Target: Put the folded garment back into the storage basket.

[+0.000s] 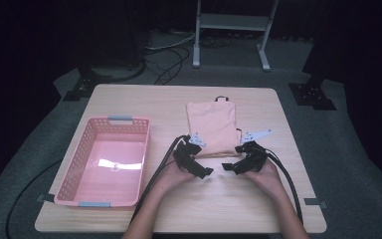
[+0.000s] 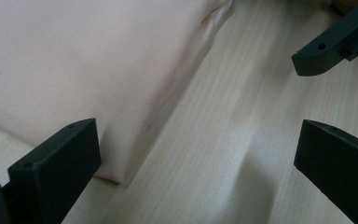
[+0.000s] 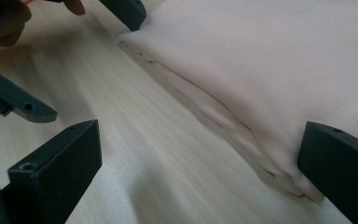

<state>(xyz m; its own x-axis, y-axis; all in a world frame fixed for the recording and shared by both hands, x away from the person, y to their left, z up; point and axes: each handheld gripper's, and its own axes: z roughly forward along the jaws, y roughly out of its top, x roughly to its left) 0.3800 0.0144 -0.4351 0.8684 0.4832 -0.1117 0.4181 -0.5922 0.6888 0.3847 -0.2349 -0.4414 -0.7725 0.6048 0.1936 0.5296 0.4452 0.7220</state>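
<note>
A folded peach-pink cloth bag (image 1: pixel 212 127) with a dark loop at its far end lies flat on the wooden table (image 1: pixel 129 99). My left gripper (image 1: pixel 199 167) rests at the bag's near left corner, jaws open, with the cloth's corner (image 2: pixel 107 172) just inside its left jaw. My right gripper (image 1: pixel 235 162) sits at the near right corner, also open, the cloth's folded edge (image 3: pixel 242 126) running toward its right jaw. Neither holds anything. Each gripper view shows the other gripper's jaw tip across bare wood.
A pink plastic basket (image 1: pixel 74 164) with grey handles stands empty on the table's left side. Cables trail from both grippers toward the near edge. Beyond the table a white metal stand (image 1: pixel 231 22) and dark floor mats are visible.
</note>
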